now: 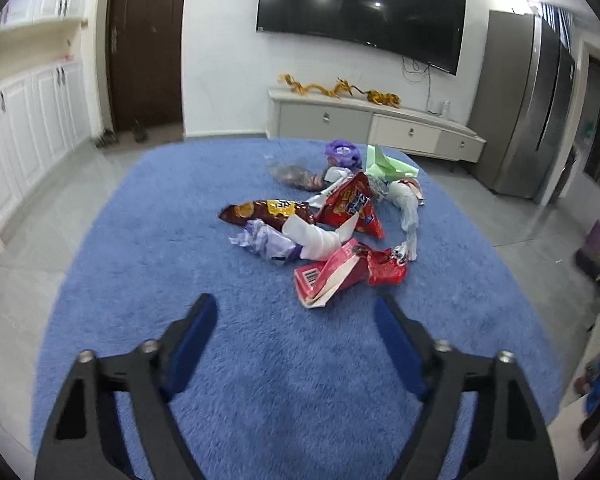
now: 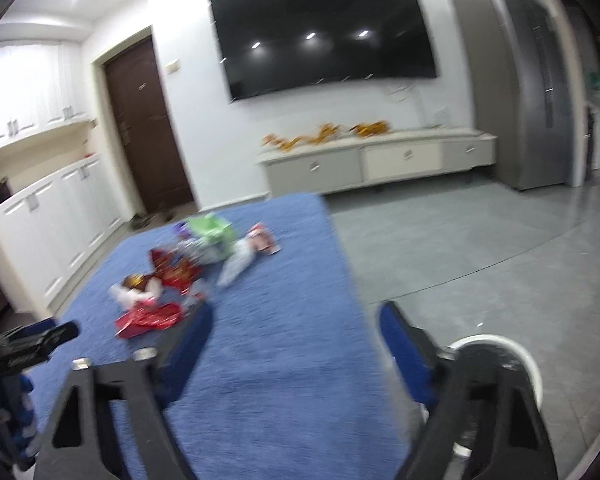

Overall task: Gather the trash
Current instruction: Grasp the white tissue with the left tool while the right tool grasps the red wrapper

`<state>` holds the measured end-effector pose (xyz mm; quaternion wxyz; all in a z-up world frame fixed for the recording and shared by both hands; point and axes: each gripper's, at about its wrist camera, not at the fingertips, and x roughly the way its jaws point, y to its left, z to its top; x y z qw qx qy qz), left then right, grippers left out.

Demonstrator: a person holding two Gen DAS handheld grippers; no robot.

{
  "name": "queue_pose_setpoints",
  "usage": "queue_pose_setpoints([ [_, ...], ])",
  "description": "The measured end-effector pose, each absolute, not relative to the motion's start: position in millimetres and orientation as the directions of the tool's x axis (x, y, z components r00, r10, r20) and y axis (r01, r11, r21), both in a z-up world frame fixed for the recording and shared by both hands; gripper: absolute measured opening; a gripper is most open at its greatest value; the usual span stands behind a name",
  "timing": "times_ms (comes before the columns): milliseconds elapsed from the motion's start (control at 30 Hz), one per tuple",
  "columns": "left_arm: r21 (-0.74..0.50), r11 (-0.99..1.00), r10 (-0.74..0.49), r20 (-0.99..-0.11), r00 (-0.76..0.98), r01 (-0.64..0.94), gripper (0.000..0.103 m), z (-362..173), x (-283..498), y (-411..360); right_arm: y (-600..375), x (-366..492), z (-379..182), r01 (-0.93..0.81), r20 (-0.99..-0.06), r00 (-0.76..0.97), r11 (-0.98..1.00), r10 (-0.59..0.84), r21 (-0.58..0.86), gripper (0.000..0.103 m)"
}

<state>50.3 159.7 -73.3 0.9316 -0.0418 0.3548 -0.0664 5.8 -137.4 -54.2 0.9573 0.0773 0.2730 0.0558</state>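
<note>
Blue shag rug (image 1: 148, 240): lies on a grey tiled floor (image 2: 460, 240); carries all the trash.

Trash pile (image 1: 332, 224): heaped near the middle of the rug, toward its far side in the left wrist view. Contents, front to back:
- pink carton (image 1: 324, 276), flattened, barcode showing, nearest the left hand-held gripper;
- crumpled red wrapper (image 1: 386, 268), touching the carton's right side;
- white crumpled paper (image 1: 320, 240), just behind the carton;
- purple-and-white wrapper (image 1: 266, 240), left of the paper;
- brown-and-yellow snack bag (image 1: 266, 211), behind the purple wrapper;
- red chip bag (image 1: 350, 206), at the centre;
- white plastic bag (image 1: 408, 208), twisted, right of the chip bag;
- clear plastic wrapper (image 1: 294, 174), purple bag (image 1: 342, 152) and green paper box (image 1: 386, 164) at the back.

Left hand-held gripper (image 1: 295, 312): jaws apart, nothing between them, held over bare rug just short of the pink carton.

Right hand-held gripper (image 2: 296, 320): jaws apart, nothing between them, over the rug's right edge; the pile lies ahead to its left. This view is blurred.

White round bin (image 2: 512, 356): on the floor beside the rug, partly hidden behind the right finger.

Background: wall-mounted television (image 1: 360, 12), low cabinet (image 1: 380, 124), dark door (image 1: 146, 40).
</note>
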Motion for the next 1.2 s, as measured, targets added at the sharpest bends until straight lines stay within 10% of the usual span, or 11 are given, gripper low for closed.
queue_pose_setpoints([
  [500,-0.262,0.953,-0.294,-0.687,0.665,0.151,0.045,-84.4,149.8,156.1,-72.2,87.3,-95.7,-0.26,-0.644,0.665,0.925,0.38,0.277,0.048],
  [833,-0.287,0.938,-0.344,-0.692,0.634,0.196,0.006,-104.0,160.8,156.9,-50.9,129.1,-114.7,-0.288,-0.668,0.569,0.877,0.479,0.384,0.041],
  [1200,-0.287,0.928,-0.37,-0.654,0.659,0.237,0.003,-94.6,139.3,156.7,-52.3,138.7,-137.8,-0.242,-0.689,0.507,0.852,0.518,0.463,0.005],
])
